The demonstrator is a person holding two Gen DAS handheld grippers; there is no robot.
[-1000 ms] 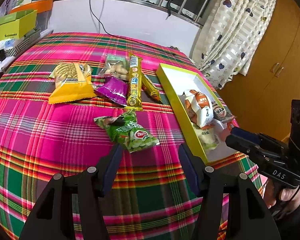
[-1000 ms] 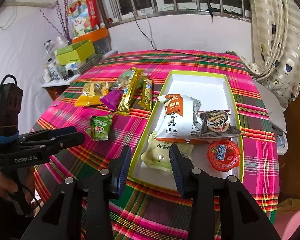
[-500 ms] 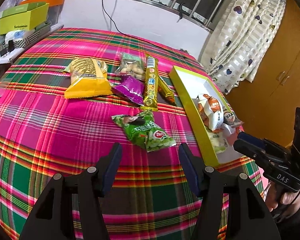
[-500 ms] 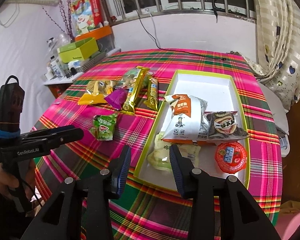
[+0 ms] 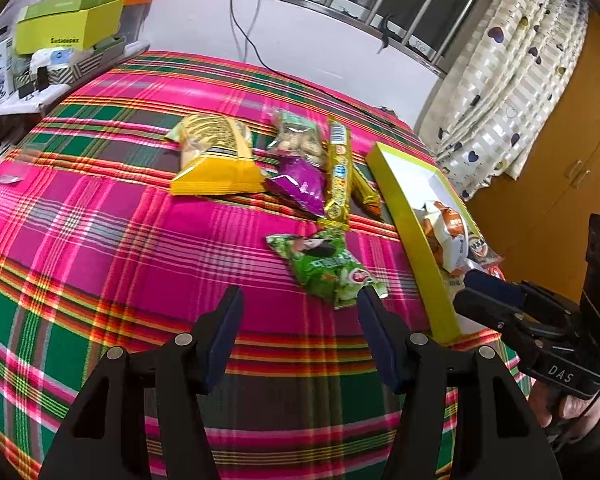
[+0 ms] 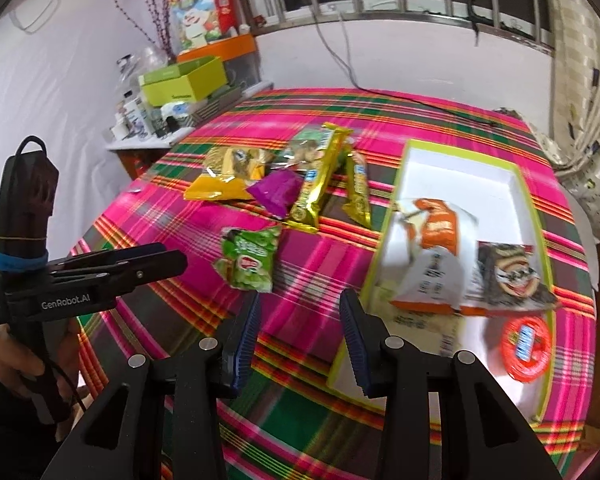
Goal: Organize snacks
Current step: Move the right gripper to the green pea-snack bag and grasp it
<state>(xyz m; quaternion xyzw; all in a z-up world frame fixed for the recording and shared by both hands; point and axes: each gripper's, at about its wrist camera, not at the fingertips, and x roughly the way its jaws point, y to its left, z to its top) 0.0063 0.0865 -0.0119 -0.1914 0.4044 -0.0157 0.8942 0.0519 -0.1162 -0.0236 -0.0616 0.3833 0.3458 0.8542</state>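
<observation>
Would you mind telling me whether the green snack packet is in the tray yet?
Not yet. The green snack packet lies flat on the plaid cloth, beside the yellow-rimmed tray.

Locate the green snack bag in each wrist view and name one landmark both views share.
Left wrist view: the green snack bag lies on the plaid cloth just right of centre, beyond the left gripper.
Right wrist view: it lies left of centre, beyond the right gripper.
Shared landmark: the yellow-green tray, to the bag's right in both.
</observation>
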